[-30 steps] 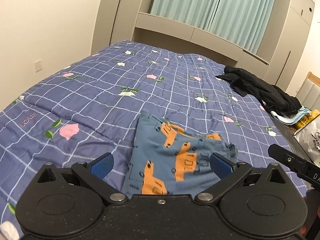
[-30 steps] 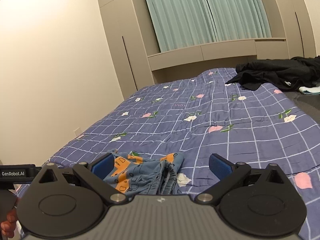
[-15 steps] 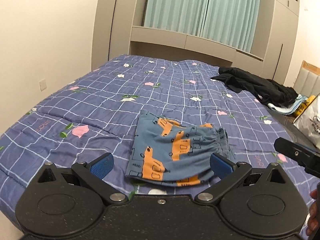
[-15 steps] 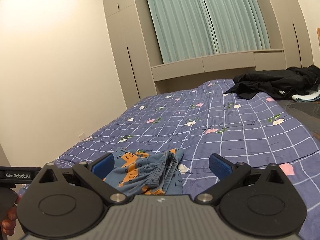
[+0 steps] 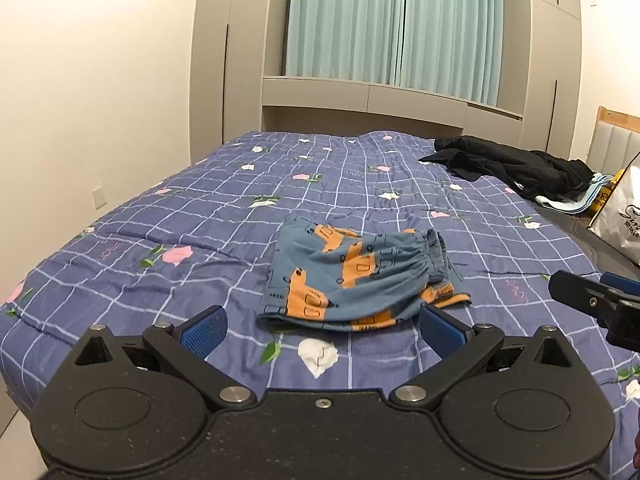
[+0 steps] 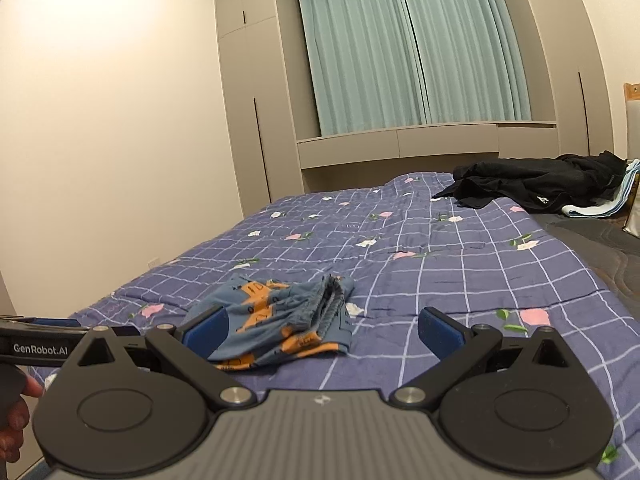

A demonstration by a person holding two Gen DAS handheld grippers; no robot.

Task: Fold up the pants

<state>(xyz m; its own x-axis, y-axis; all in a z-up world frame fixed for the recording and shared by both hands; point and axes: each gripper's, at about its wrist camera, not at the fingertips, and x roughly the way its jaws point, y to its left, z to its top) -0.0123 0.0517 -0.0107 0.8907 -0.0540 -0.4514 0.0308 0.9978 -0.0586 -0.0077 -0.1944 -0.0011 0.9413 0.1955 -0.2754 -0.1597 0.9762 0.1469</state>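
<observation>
Your pants [image 5: 356, 276] lie folded at frame centre on the bed [image 5: 200, 220]; both left tongs [image 5: 320, 326] and right tongs [image 6: 322, 330] are spread, empty. Soft, light cloth: pinch the gathered waistband.

folded pants [image 6: 280, 316] on quilt [image 6: 440, 264], right hand-held gripper [image 6: 320, 330] agape, empty

Lighting: warm, even indoor light is filling the room from overhead; source itself is sitting out of frame. Wall [image 6: 100, 140] is glowing cream, brightest toward the upper left. Shadows: soft, faint. Glare: slight sheen is showing on both gripper housings. Focus: sharp throughout. Distortion: fisheye is bending wardrobe [image 6: 248, 120] and curtain [image 5: 392, 24] lines; dark vignetting is clipping corners.
</observation>
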